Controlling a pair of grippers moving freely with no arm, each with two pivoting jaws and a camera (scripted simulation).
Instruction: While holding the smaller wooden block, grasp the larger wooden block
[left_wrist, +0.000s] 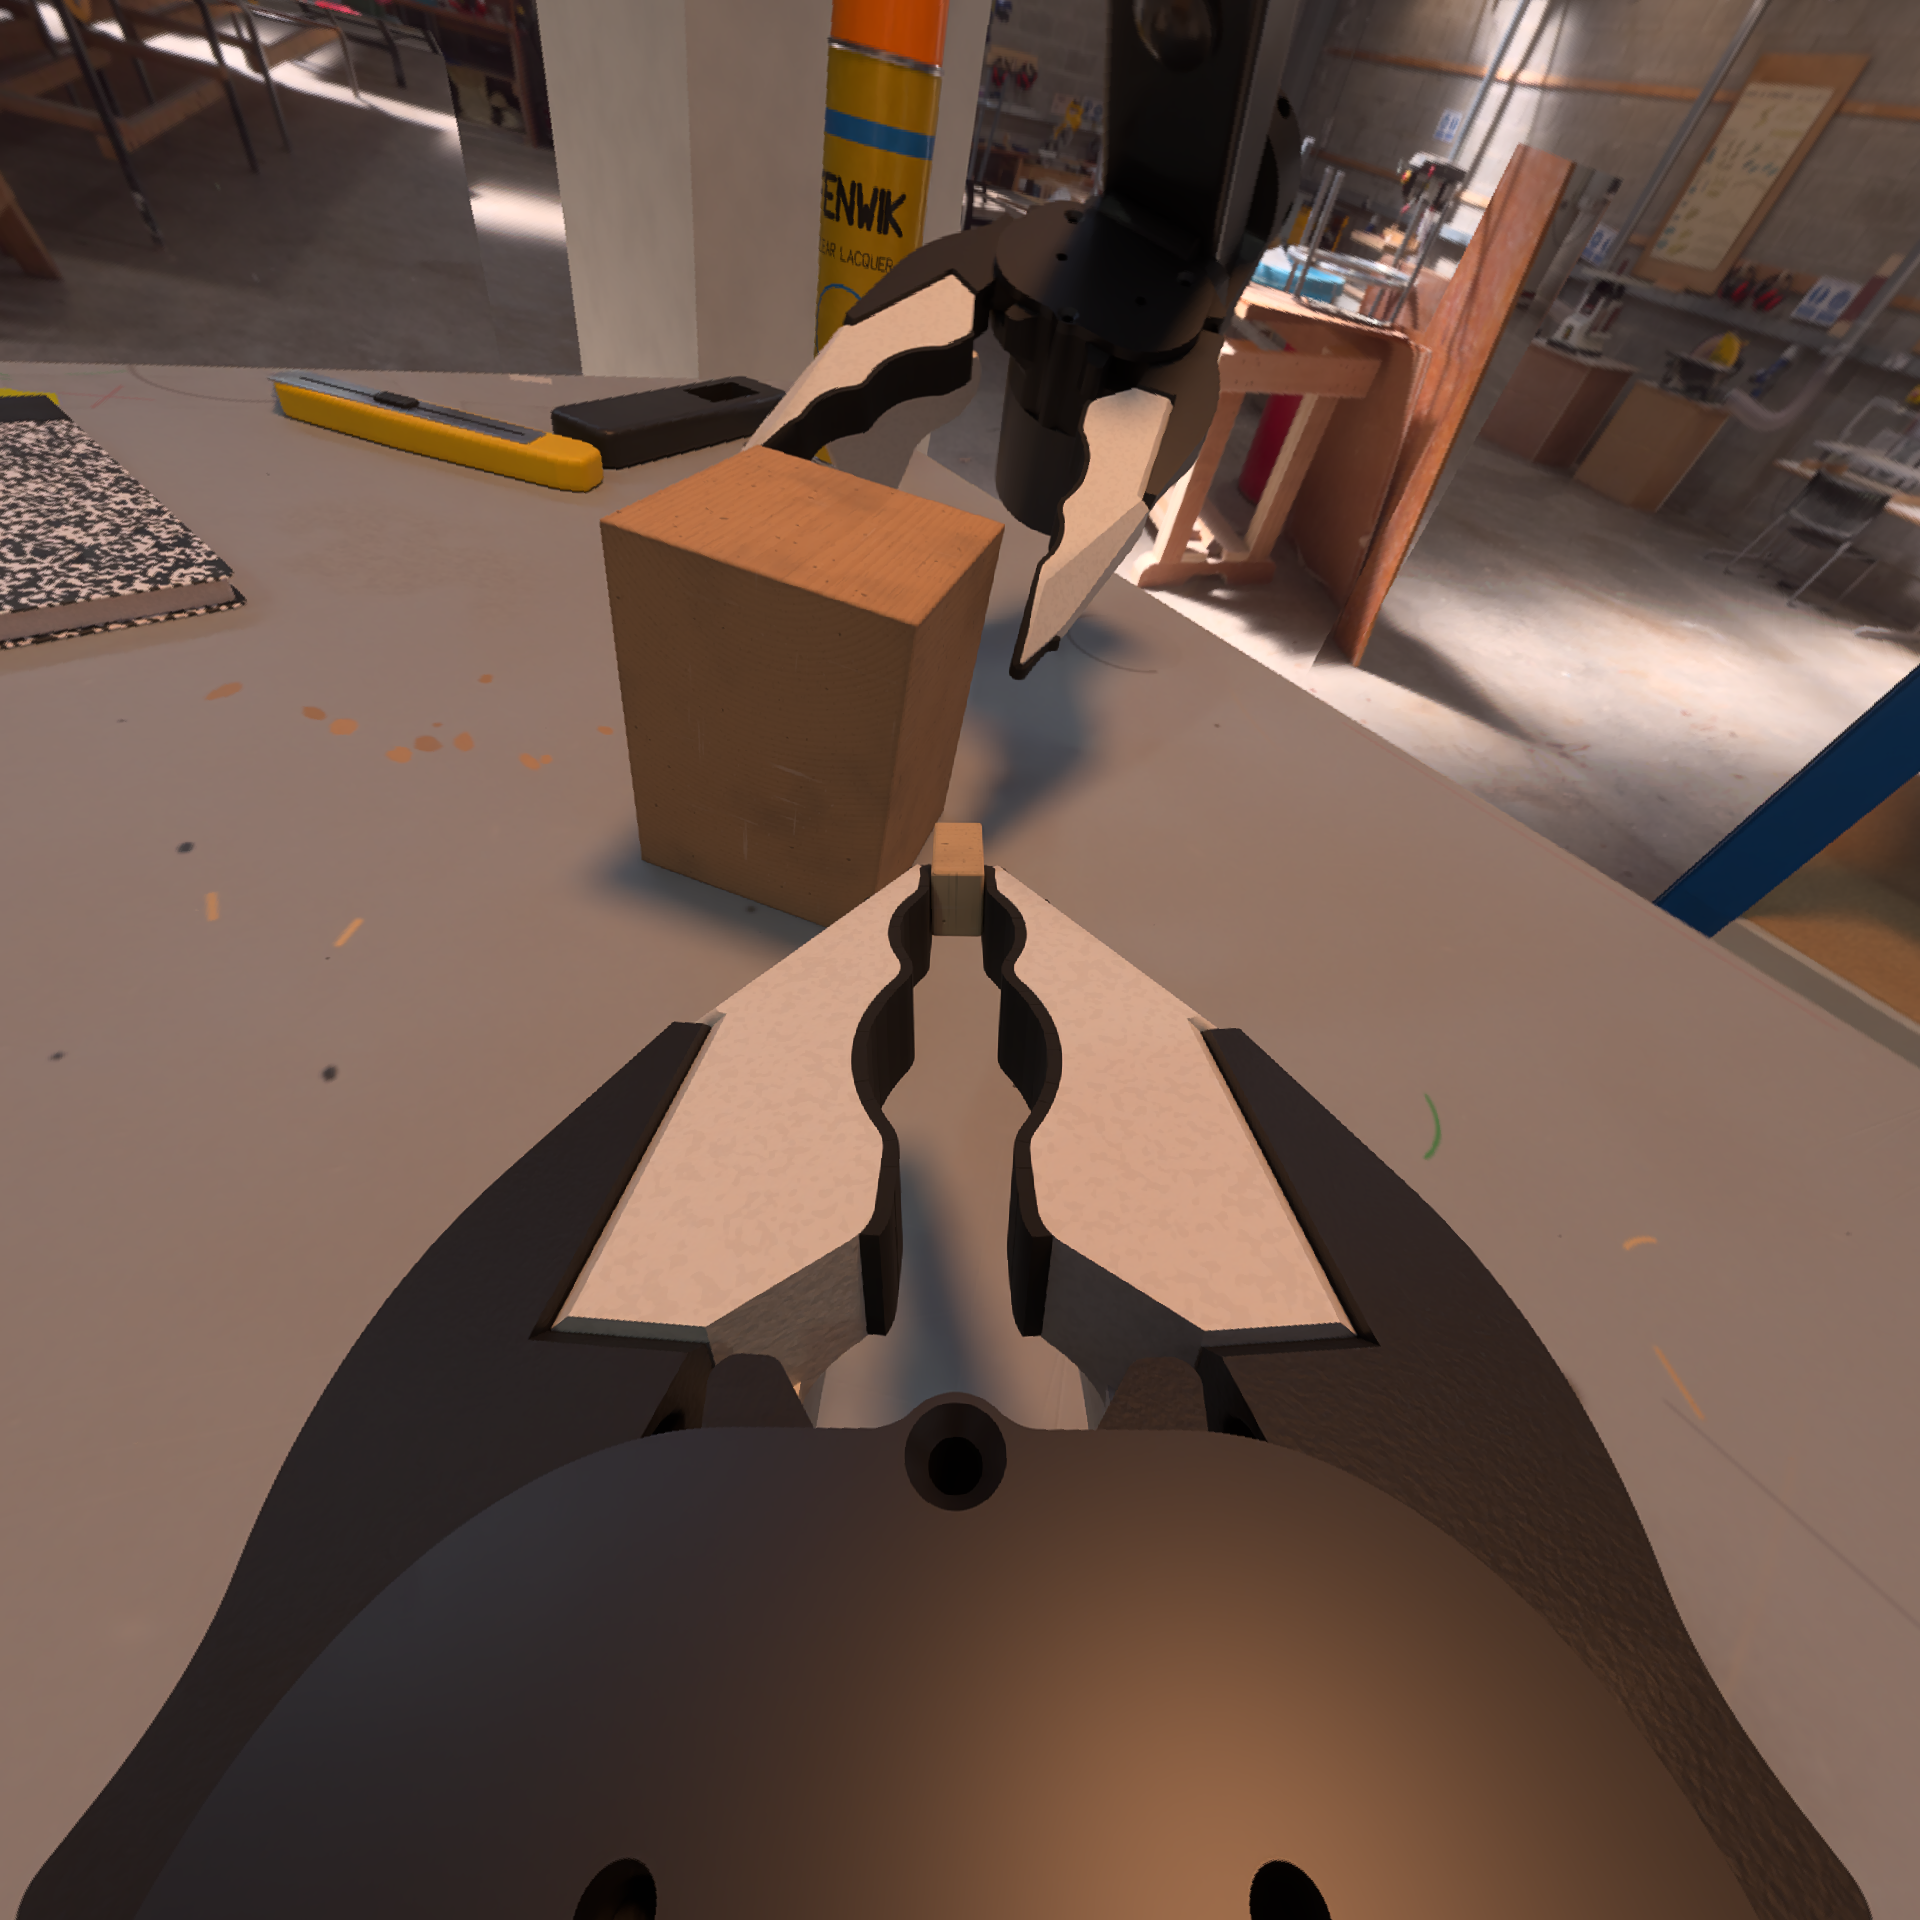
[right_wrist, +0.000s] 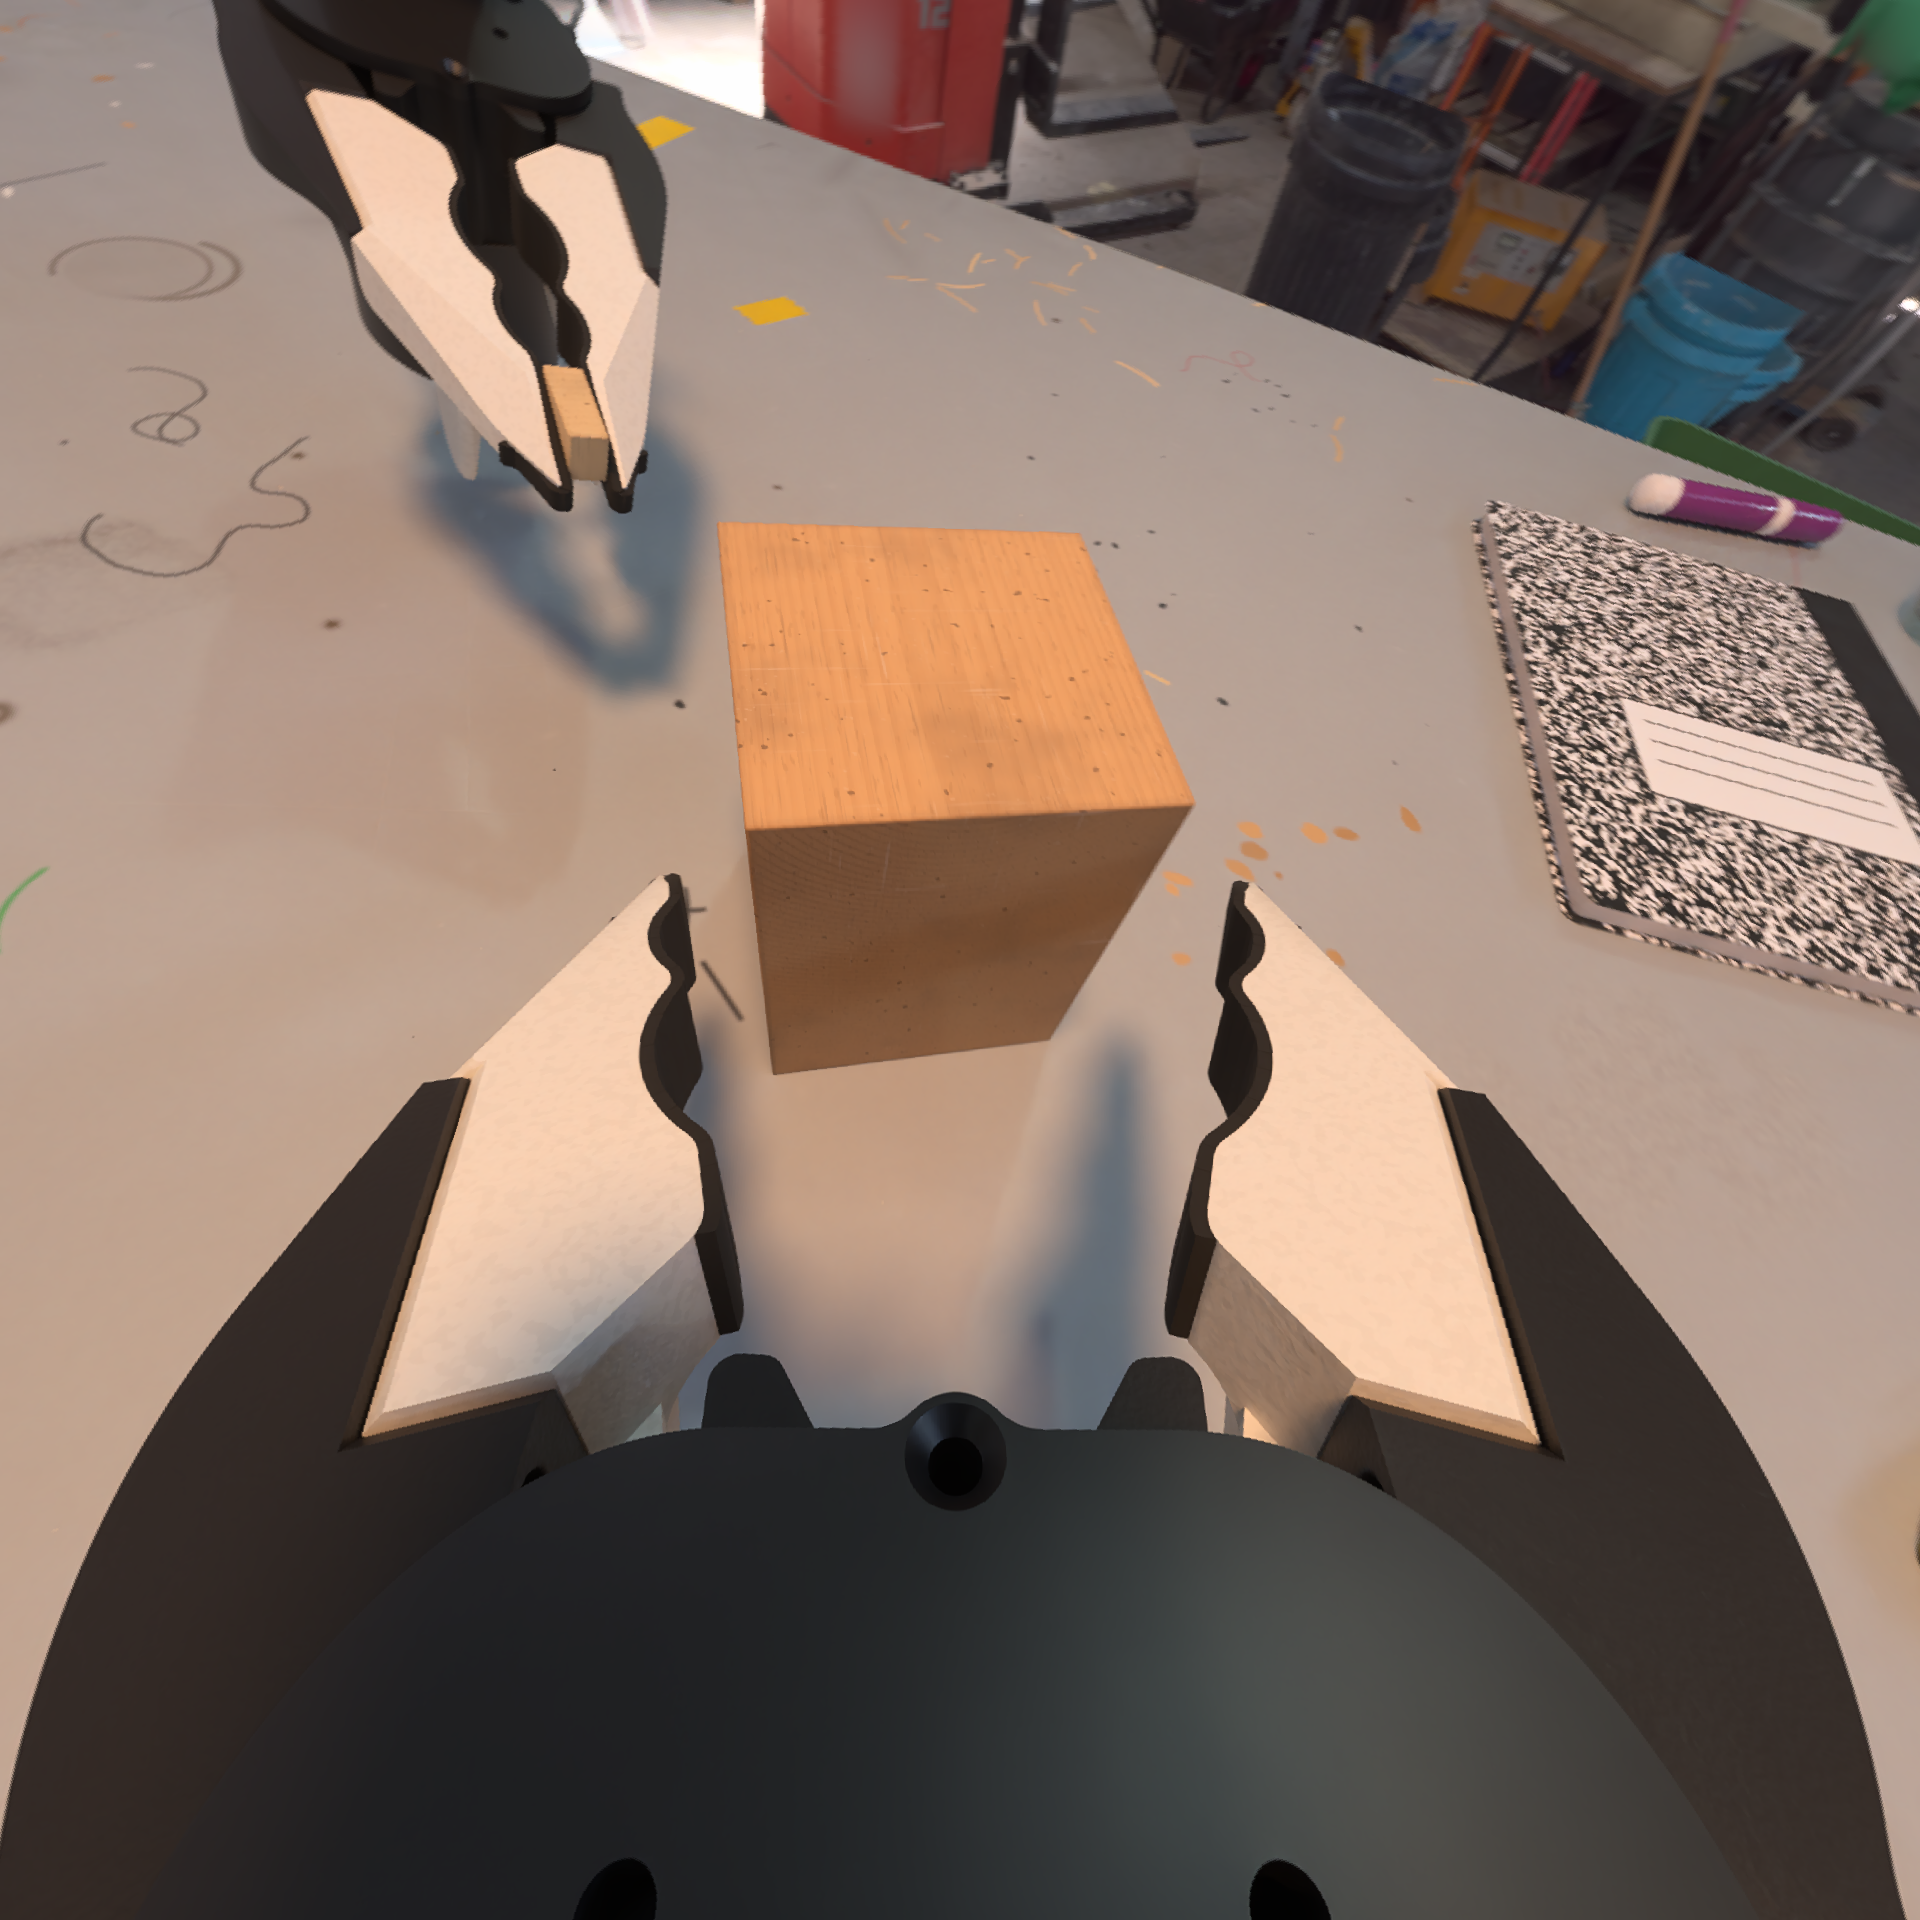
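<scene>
1. Left gripper (left_wrist: 957, 883): fingers nearly closed, pinching small block (left_wrist: 957, 878) at the very tips; block pokes out a bit past the tips. Also seen from right wrist view, left gripper (right_wrist: 592, 488) off the worktop, shadow beneath it, small block (right_wrist: 577, 421) clamped between its fingers.
2. Right gripper (right_wrist: 954, 899): fingers spread wide, nothing held. Gap is wider than the big block's near face. Tips flank the near lower part of the big block, not touching it as far as can be told.
3. Big block (right_wrist: 940, 769): standing upright on the worktop (right_wrist: 312, 1039), light brown wood, between the two grippers. In left wrist view big block (left_wrist: 795, 675) is just ahead and slightly left of the left fingertips, apart from the small block.
4. Left wrist view shows right gripper (left_wrist: 935, 540) beyond the big block, angled down, one finger (left_wrist: 883, 364) over the block's far top edge, the other (left_wrist: 1081, 551) lower, off its right side. Contact: cannot tell.
5. Notebook (right_wrist: 1714, 758), black and white speckled cover, flat on the worktop well right of the big block in right wrist view; purple marker (right_wrist: 1735, 511) just beyond it.
6. Yellow knife (left_wrist: 436, 431) and black case (left_wrist: 665, 416) lie at the far side of the worktop in left wrist view, yellow can (left_wrist: 878, 177) upright behind them.
7. Worktop grey, with orange paint spots, pencil scribbles, scattered shavings.
</scene>
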